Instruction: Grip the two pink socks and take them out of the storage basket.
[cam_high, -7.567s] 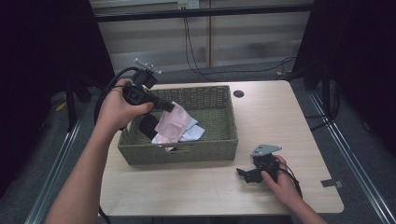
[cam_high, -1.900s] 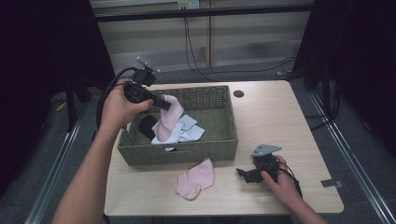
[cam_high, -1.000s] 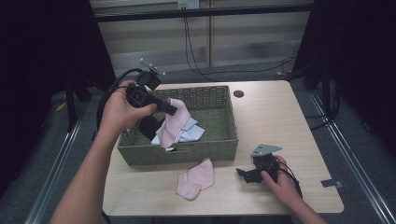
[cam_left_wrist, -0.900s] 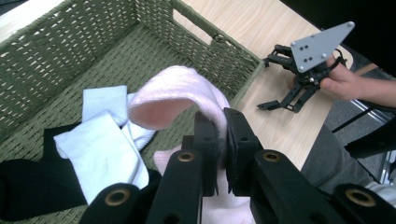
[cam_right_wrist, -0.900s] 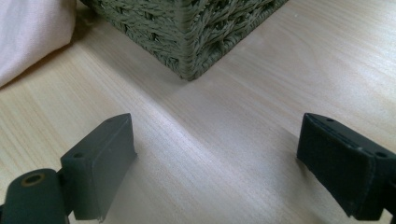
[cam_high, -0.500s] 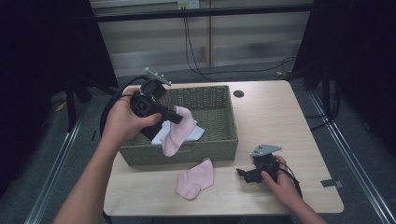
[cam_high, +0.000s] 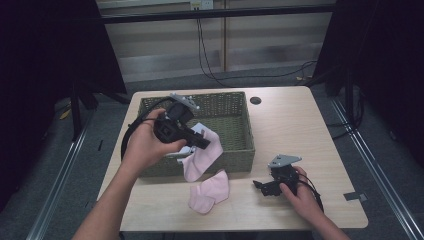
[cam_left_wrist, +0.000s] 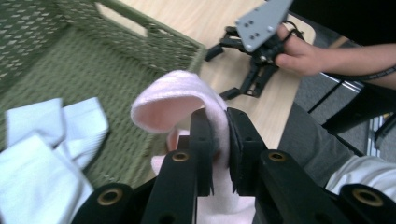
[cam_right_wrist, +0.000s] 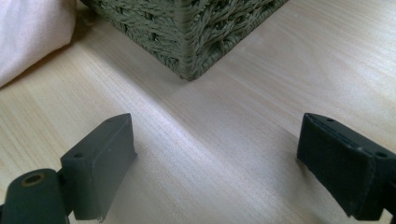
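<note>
Pink sock (cam_high: 205, 152) hung pinched in the left gripper (cam_left_wrist: 219, 154), jaws just easing apart, over the wicker basket's (cam_high: 235, 162) front wall; its partner (cam_high: 209, 191) already lay on the table (cam_high: 300, 125), white socks (cam_left_wrist: 42, 140) waited inside, the right gripper (cam_right_wrist: 215, 158) rested spread, empty.

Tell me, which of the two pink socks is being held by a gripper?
The pink sock draped over the basket's front wall, pinched in the left gripper. The other pink sock lies flat on the table, untouched.
</note>
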